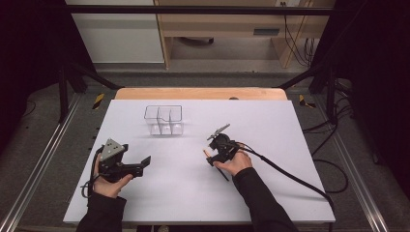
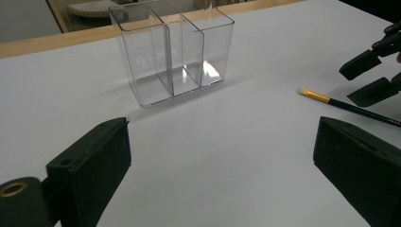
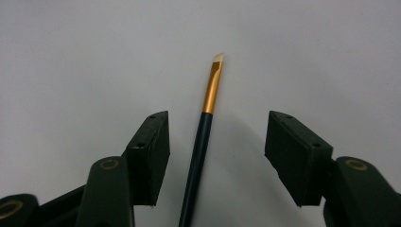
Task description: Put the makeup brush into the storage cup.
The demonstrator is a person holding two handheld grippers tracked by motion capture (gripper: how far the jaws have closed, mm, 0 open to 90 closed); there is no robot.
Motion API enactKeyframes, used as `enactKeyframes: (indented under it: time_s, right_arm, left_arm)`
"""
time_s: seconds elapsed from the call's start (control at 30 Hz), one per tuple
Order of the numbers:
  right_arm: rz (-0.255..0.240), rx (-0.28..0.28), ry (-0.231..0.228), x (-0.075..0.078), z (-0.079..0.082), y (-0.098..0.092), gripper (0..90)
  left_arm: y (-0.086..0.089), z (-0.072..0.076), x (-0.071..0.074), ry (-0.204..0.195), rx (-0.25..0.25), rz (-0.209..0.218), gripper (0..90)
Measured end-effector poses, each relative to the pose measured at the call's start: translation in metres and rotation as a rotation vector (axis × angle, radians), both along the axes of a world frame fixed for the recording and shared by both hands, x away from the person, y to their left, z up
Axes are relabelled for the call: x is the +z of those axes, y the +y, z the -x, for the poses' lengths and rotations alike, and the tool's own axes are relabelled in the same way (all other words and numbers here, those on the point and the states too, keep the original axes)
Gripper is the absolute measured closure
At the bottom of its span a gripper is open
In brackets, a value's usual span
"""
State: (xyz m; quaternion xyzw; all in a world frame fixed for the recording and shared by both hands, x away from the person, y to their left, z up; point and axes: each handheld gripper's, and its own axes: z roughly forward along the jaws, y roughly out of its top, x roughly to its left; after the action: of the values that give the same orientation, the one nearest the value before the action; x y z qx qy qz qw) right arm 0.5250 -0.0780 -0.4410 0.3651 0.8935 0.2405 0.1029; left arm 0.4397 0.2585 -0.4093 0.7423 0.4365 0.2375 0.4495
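A thin brush (image 3: 211, 90) with a dark handle, a gold ferrule and a pale angled tip lies flat on the white table top (image 1: 183, 193). My right gripper (image 3: 216, 124) is lowered over it, open, one jaw on each side of the handle with gaps on both sides. From above, the right gripper (image 1: 211, 157) sits right of centre with the brush handle (image 1: 223, 175) running out under the hand. My left gripper (image 1: 143, 165) rests open at the left, pointing right. A clear divided organizer (image 2: 172, 52) stands empty ahead of the left gripper (image 2: 222, 127).
The clear organizer (image 1: 163, 119) stands toward the back left of the white sheet. A wooden table edge (image 1: 200, 93) runs behind it. The right gripper's cable (image 1: 290, 174) trails across the sheet to the right front corner.
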Motion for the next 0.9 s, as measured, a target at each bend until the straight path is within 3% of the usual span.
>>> enactKeyframes:
  time_s: [0.2, 0.4, 0.67, 0.9]
  right_arm:
    - [0.051, 0.024, 0.034, -0.001, -0.002, 0.010, 49.4]
    - [0.085, 0.012, 0.067, -0.006, -0.005, 0.012, 54.2]
    - [0.089, 0.014, 0.077, -0.009, -0.005, 0.013, 60.6]
    - [0.092, 0.047, 0.085, -0.011, -0.004, 0.014, 69.8]
  left_arm:
    - [0.000, 0.000, 0.000, 0.001, -0.003, 0.002, 4.2]
    - [-0.001, 0.000, 0.000, 0.004, -0.006, -0.003, 4.3]
    - [0.000, 0.000, 0.000, 0.003, -0.003, -0.001, 4.5]
    - [-0.001, 0.000, 0.000, 0.005, -0.005, -0.004, 4.6]
